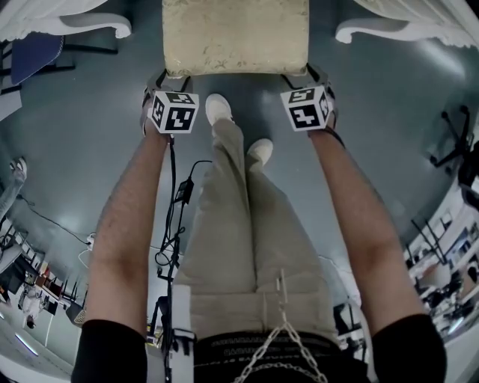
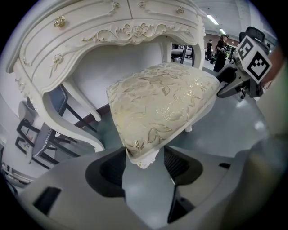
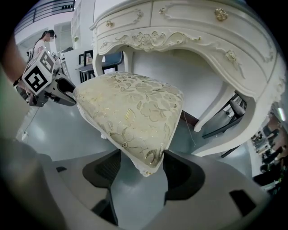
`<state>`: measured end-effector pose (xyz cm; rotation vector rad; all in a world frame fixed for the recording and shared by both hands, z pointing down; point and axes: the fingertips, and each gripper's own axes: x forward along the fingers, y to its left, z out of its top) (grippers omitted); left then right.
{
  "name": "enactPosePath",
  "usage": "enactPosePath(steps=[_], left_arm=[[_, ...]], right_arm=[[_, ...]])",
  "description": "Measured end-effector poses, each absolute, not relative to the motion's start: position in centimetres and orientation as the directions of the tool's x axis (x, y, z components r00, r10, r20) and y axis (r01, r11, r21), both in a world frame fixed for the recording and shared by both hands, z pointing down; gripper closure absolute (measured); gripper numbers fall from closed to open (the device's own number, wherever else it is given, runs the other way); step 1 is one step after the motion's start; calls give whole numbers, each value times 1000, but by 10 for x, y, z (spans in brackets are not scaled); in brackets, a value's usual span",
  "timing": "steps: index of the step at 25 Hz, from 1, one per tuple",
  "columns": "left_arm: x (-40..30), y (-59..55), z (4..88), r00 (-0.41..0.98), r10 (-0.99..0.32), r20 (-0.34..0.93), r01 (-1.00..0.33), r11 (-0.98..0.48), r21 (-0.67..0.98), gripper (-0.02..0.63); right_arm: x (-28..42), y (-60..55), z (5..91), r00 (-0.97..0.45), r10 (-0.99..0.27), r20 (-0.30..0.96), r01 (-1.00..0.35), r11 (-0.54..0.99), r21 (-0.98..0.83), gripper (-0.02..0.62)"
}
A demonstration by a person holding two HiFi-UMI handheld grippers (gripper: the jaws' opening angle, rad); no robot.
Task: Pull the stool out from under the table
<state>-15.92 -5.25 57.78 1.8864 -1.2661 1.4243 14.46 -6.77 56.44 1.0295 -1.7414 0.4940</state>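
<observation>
The stool (image 1: 235, 36) has a cream, gold-patterned cushion and white carved legs, and it stands on the grey floor just in front of the white ornate table (image 1: 71, 21). My left gripper (image 1: 160, 81) is shut on the stool's near left corner (image 2: 140, 158). My right gripper (image 1: 319, 75) is shut on the near right corner (image 3: 145, 167). In the left gripper view the cushion (image 2: 162, 103) fills the middle, with the table (image 2: 112, 27) arching behind it. In the right gripper view the cushion (image 3: 130, 110) lies in front of the table's kneehole (image 3: 180, 72).
The person's shoes (image 1: 218, 109) stand right behind the stool. A black cable (image 1: 177, 217) trails on the floor at the left. A blue chair (image 1: 34, 54) stands beside the table at the left and a black chair base (image 1: 455, 143) at the right. People (image 2: 221, 45) stand far off.
</observation>
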Motion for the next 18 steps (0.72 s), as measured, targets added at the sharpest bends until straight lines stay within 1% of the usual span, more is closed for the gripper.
enactPosePath(steps=[3,5,6,8,9,10,11,12,13,14,18], left_arm=[[-157,-46,566,49,-421,906,-905,-402,-138,337],[-151,-49,546,70,-481,874,-937,-333,-109,348],[-149,-51,532,77,-522,849,-945,-310,-105,371],[-147,-55,502,83,-600,796,-953,-281,-112,464],[-145,-56,487,87,-631,771,-955,-273,-116,510],[-142,-57,470,93,-660,746,-956,-269,-118,546],[-138,-58,454,101,-688,719,-956,-267,-121,566],[-134,-59,436,108,-715,691,-956,-264,-124,583],[-130,-60,417,116,-741,662,-958,-259,-123,598],[-126,-61,396,126,-766,630,-960,-254,-117,603],[-108,-68,306,181,-864,470,-967,-243,-73,603]], right_arm=[[152,-69,554,-117,-417,902,-836,532,138,301],[157,-73,540,-116,-440,891,-850,508,140,302],[157,-75,531,-122,-453,883,-856,499,137,302],[150,-79,511,-156,-473,867,-870,482,107,302],[147,-81,498,-177,-490,854,-880,468,86,316],[146,-84,483,-192,-518,834,-889,451,75,394],[148,-88,465,-199,-557,807,-897,436,80,502],[151,-91,447,-203,-600,774,-901,423,91,557],[153,-94,426,-211,-641,738,-906,411,98,584],[154,-97,404,-223,-679,700,-913,398,95,591],[152,-99,325,-263,-783,563,-926,369,79,594]])
